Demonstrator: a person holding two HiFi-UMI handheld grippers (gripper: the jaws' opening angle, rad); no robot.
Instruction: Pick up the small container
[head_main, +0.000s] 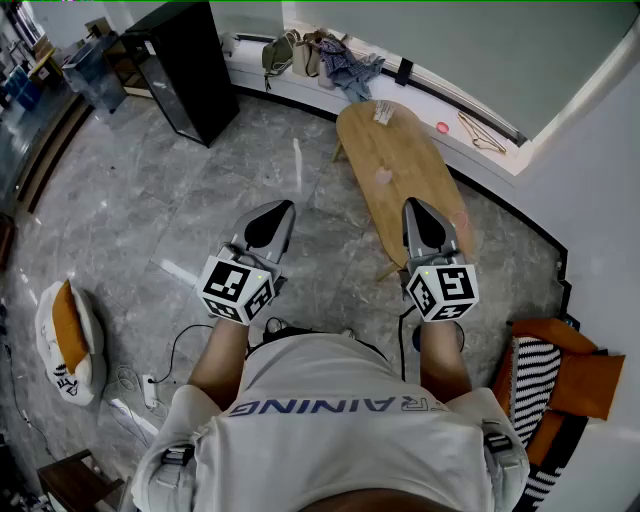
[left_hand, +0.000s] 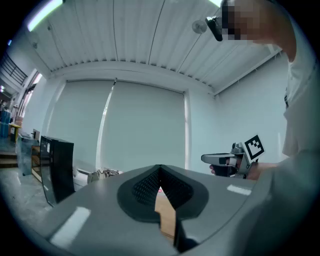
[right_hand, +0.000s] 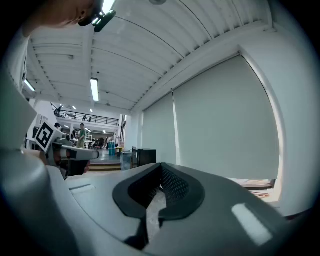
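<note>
I hold the left hand-held gripper (head_main: 282, 208) and right hand-held gripper (head_main: 414, 206) jaws together, empty, by the counter's (head_main: 412, 160) near end; the small container (head_main: 383, 177), faint, sits mid-counter

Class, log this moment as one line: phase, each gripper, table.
phase: pre-approach | left gripper: jaws shut, empty | right gripper: jaws shut, empty | wooden table: ahead, untouched
</note>
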